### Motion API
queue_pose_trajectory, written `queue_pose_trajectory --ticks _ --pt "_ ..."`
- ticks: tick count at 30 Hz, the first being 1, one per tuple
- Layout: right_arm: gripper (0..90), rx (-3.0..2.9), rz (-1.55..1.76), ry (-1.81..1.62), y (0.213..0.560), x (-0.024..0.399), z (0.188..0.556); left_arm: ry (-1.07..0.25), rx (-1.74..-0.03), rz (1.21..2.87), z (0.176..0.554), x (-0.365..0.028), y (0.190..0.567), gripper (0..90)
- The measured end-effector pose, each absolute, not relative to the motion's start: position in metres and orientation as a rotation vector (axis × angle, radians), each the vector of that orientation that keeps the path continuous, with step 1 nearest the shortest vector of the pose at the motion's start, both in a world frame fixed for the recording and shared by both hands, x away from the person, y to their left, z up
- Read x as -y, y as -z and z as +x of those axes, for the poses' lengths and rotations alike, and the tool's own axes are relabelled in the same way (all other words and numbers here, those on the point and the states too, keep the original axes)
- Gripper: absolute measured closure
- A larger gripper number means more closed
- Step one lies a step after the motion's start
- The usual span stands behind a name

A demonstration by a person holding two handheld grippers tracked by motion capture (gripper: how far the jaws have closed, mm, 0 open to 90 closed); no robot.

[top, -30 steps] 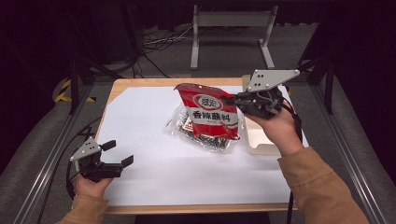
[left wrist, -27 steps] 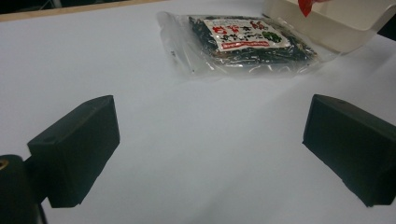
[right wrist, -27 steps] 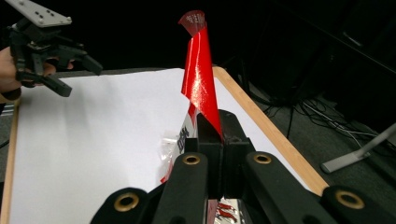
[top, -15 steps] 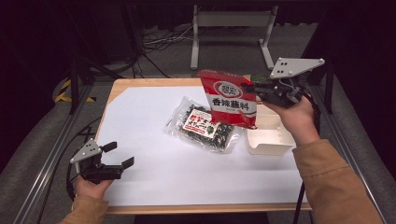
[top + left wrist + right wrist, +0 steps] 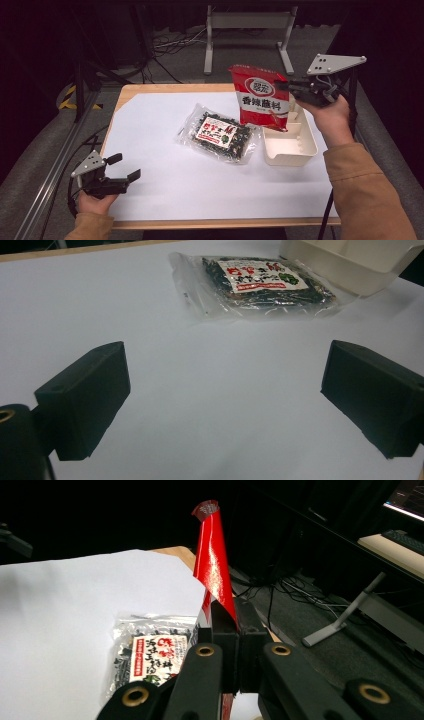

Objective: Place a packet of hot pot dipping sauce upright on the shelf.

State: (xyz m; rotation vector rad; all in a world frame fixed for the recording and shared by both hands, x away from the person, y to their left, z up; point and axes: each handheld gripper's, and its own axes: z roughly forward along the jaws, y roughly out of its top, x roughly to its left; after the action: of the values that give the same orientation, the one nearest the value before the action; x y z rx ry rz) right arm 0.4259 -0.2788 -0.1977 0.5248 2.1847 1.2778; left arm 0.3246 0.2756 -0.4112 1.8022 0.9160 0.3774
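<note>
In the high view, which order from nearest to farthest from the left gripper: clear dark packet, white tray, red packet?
From the left gripper:
1. Clear dark packet, flat at mid-table.
2. White tray, right of it on the table.
3. Red packet, lifted above the tray by the right gripper.

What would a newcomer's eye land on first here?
The red packet, pinched at its edge by the right gripper and hanging over the white tray at the table's right. Next, the clear packet lying flat mid-table, and the left gripper open at the near left.
</note>
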Motion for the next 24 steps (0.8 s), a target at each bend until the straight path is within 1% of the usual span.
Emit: queue_pose_trajectory --ticks 12,24 --pt "89.2 -2.164 0.569 -1.235 0.200 0.303 0.440 -0.387 -0.940 1.801 0.321 -0.281 0.413 5.6" --pt "89.2 -2.157 0.607 -1.215 0.212 0.322 0.456 -0.405 -0.969 1.795 0.312 -0.287 0.414 5.5"
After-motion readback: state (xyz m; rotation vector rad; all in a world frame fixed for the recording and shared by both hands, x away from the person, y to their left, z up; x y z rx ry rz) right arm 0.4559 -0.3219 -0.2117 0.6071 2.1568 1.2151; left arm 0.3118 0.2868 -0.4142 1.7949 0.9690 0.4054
